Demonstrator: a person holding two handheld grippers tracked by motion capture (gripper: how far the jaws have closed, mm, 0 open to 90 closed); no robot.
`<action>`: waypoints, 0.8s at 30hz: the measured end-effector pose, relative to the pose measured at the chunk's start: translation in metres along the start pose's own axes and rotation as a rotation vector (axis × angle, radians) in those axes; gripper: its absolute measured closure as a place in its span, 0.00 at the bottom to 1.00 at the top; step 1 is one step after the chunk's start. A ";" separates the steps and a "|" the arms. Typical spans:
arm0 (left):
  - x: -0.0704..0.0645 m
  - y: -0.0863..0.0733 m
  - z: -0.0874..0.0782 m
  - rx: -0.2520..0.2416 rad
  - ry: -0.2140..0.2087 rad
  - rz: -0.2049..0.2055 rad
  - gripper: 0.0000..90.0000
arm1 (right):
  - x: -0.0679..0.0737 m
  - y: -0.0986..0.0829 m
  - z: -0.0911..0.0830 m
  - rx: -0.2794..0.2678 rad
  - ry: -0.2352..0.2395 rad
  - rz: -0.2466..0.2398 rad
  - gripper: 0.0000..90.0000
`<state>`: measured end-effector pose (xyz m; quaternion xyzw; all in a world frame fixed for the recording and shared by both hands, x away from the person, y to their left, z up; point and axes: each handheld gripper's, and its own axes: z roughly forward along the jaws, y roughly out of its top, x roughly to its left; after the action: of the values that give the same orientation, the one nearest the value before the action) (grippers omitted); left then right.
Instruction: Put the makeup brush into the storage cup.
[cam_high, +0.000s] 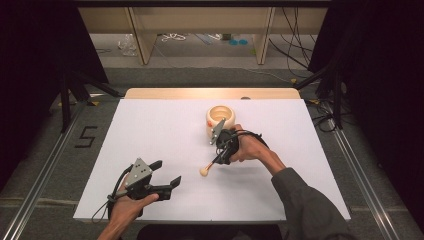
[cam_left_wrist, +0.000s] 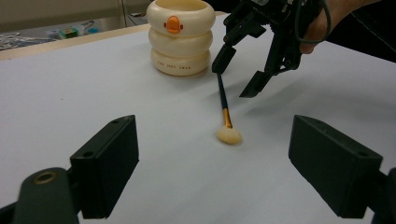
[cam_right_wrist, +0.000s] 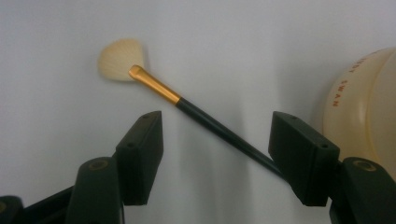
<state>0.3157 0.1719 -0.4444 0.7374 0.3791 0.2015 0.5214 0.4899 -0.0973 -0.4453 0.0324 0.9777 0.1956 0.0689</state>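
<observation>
Black-handled makeup brush with gold ferrule and cream fan bristles lies on white counter, just beside cream ringed plastic pot with orange duck bill. Right gripper released, jaws astride handle. Left gripper released, well apart.

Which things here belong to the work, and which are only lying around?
In the work:
brush
right gripper, open around the brush handle
duck holder

Lying about:
left gripper, open, apart
clutter on the floor beyond the table
</observation>
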 end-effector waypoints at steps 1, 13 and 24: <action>0.000 0.000 0.000 -0.001 0.003 -0.001 0.18 | 0.000 0.001 0.002 0.003 0.003 -0.001 0.41; 0.000 0.000 0.000 0.000 0.001 -0.004 0.18 | -0.003 0.007 0.009 0.021 0.040 -0.016 0.43; 0.000 0.000 0.000 0.003 0.000 -0.001 0.18 | -0.005 0.005 0.013 0.040 0.055 -0.025 0.48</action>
<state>0.3158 0.1721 -0.4443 0.7380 0.3799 0.2008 0.5203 0.4973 -0.0885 -0.4542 0.0163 0.9833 0.1760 0.0439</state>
